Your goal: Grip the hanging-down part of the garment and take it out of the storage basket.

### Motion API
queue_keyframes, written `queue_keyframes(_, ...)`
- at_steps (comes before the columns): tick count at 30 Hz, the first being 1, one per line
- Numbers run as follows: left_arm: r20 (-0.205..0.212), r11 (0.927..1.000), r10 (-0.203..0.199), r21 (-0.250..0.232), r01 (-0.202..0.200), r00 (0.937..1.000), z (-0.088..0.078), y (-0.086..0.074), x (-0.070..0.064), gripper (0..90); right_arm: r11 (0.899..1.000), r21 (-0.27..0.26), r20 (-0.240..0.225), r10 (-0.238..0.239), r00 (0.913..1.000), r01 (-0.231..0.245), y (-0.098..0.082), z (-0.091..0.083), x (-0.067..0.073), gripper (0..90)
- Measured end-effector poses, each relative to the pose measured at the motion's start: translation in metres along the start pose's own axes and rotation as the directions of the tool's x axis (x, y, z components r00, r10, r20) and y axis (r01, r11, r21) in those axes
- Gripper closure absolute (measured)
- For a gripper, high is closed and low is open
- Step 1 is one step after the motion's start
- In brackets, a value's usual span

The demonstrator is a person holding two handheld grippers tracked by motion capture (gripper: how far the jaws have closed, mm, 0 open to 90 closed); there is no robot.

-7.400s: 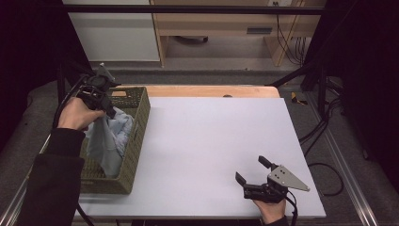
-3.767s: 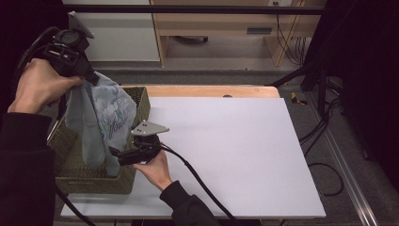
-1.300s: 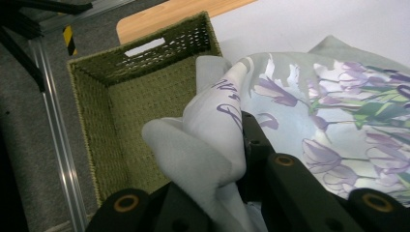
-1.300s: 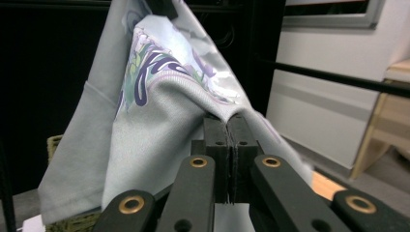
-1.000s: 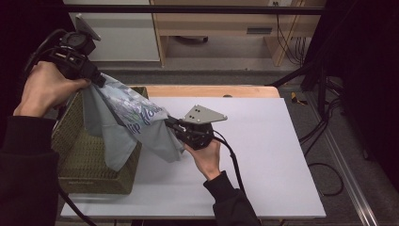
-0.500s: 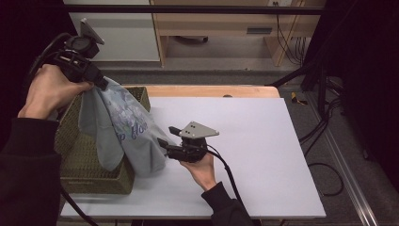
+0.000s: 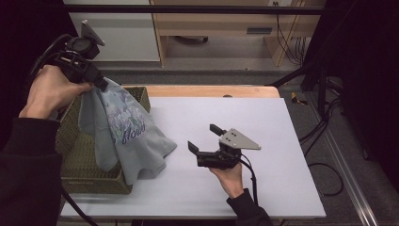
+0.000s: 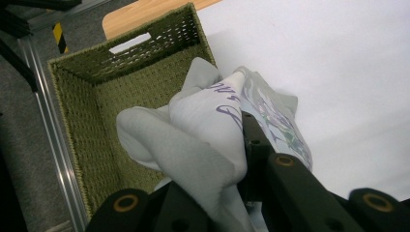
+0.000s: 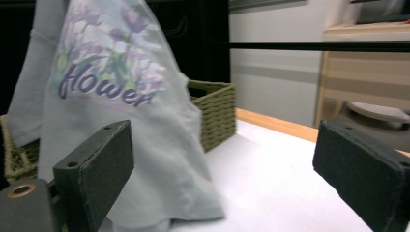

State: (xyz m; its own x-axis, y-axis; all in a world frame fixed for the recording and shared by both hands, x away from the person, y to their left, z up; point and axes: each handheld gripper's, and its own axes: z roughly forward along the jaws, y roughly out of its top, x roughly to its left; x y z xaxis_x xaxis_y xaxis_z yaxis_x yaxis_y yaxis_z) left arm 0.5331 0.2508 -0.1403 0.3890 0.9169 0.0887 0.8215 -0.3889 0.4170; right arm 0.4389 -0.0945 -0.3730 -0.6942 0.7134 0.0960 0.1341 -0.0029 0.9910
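A pale grey T-shirt (image 7: pixel 124 134) with a purple flower print hangs from my left gripper (image 7: pixel 101 84), which is shut on a bunch of its cloth (image 8: pixel 203 145) high above the basket. The shirt's lower end (image 9: pixel 159 193) drapes over the basket's near wall onto the white table. My right gripper (image 7: pixel 205 138) hovers low over the table just right of the shirt, pointing at it. Its jaws have just been opening and stand wide apart, with nothing between the pads (image 9: pixel 96 164).
An olive woven basket (image 7: pixel 80 174) stands at the table's left edge (image 8: pixel 96 121). The white tabletop (image 7: pixel 263 122) stretches to the right. A wooden strip (image 7: pixel 211 91) runs along the far edge, with shelving and cables beyond.
The right gripper let go of the shirt, opened wide and drew back to the right and lower. The shirt's freed end dropped onto the table. The left hand stayed put.
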Motion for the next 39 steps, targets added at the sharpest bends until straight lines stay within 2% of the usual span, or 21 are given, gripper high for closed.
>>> queue_keyframes(5, 0.006, 1.0000, -0.002, 0.002, 0.002, 1.0000, 0.002, -0.001, 0.002, 83.6, 1.000, -0.008, 0.056, -0.002, 0.9984, 0.003, -0.006, -0.025, -0.015, 5.2)
queue_keyframes(6, 0.006, 1.0000, -0.003, 0.004, 0.003, 1.0000, 0.002, -0.001, 0.002, 83.6, 1.000, -0.008, 0.056, -0.002, 0.9984, 0.003, -0.006, -0.025, -0.015, 5.2)
queue_keyframes(12, 0.011, 0.9999, -0.009, 0.004, 0.009, 0.9999, 0.005, -0.005, 0.008, 83.5, 1.000, -0.002, 0.115, -0.002, 0.9934, 0.002, -0.016, -0.053, -0.027, 3.8)
queue_keyframes(13, 0.016, 0.9999, -0.012, 0.005, 0.012, 0.9998, 0.006, -0.005, 0.009, 83.5, 1.000, -0.002, 0.123, -0.013, 0.9923, 0.014, -0.018, -0.056, -0.029, 3.8)
queue_keyframes(20, 0.020, 0.9999, -0.016, 0.002, 0.016, 0.9997, 0.005, -0.007, 0.012, 83.5, 1.000, -0.008, 0.187, 0.016, 0.9823, -0.015, -0.033, -0.084, -0.040, 3.1)
queue_keyframes(22, 0.021, 0.9999, -0.014, 0.006, 0.014, 0.9997, 0.005, -0.007, 0.012, 83.5, 1.000, -0.010, 0.194, 0.021, 0.9808, -0.020, -0.035, -0.085, -0.040, 3.0)
queue_keyframes(27, 0.024, 0.9999, -0.011, 0.003, 0.011, 0.9996, 0.002, -0.008, 0.012, 83.5, 1.000, 0.009, 0.221, -0.015, 0.9751, 0.013, -0.043, -0.093, -0.040, 2.6)
queue_keyframes(30, 0.022, 0.9999, -0.010, -0.005, 0.010, 0.9997, 0.001, -0.009, 0.013, 83.4, 1.000, 0.016, 0.228, -0.012, 0.9735, 0.008, -0.045, -0.095, -0.040, 2.4)
queue_keyframes(31, 0.026, 1.0000, -0.009, -0.001, 0.010, 0.9996, 0.000, -0.009, 0.013, 83.4, 1.000, 0.017, 0.229, -0.023, 0.9732, 0.019, -0.048, -0.096, -0.041, 2.4)
queue_keyframes(39, 0.030, 0.9999, -0.011, 0.000, 0.011, 0.9995, 0.003, -0.010, 0.014, 83.5, 1.000, 0.021, 0.241, -0.013, 0.9703, 0.008, -0.055, -0.102, -0.042, 2.1)
